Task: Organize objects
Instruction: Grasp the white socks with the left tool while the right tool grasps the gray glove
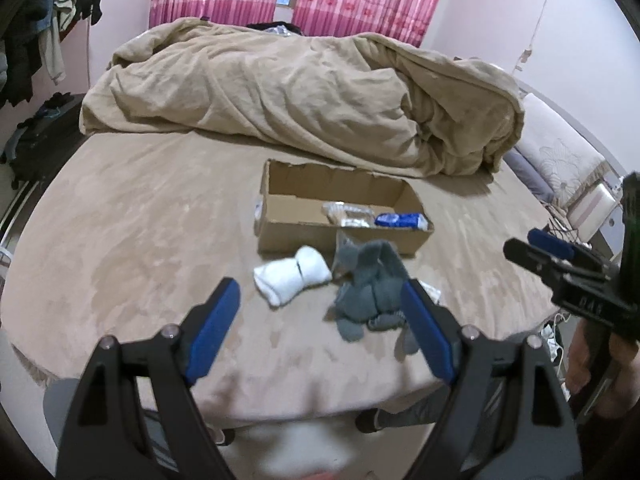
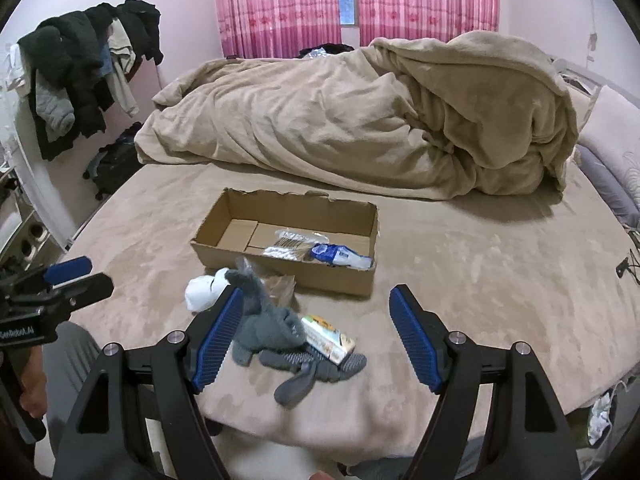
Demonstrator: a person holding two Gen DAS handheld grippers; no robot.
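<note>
Left gripper (image 1: 320, 316): we're holding it low over the near edge of the bed (image 1: 140, 216), fingers spread wide, nothing btwn them. The right-side pad is overlapping the grey socks in view, but we can't tell if it's touching.
Right gripper (image 2: 316, 336): we're hovering it over the bed's near edge too, fingers wide apart, gripping nothing. Also showing at the right edge of the left wrist view.
Cardboard box (image 2: 288, 236): open-topped, lying mid-bed, long side facing us, top edges torn.
Box contents: a clear pack of cotton swabs (image 2: 288, 244) and a blue-and-white pouch (image 2: 340, 257) are lying toward the box's right end; left end is showing bare cardboard.
White sock (image 1: 294, 274): rolled up, lying on the bed just in front of the box, left of the grey socks.
Grey socks (image 2: 276, 328): loose bundle w/ dotted soles, lying on the bed in front of the box, closer to us than the white sock.
Small carton (image 2: 326, 338): white and green, resting against the grey socks' right side.
Clear bag (image 2: 276, 280): crinkled, sitting btwn grey socks and box front.
Blanket (image 2: 360, 120): beige, bunched across the far half of the bed.
Background: pink curtains (image 2: 280, 4) at the far wall; dark clothes (image 2: 80, 76) hanging at left.
</note>
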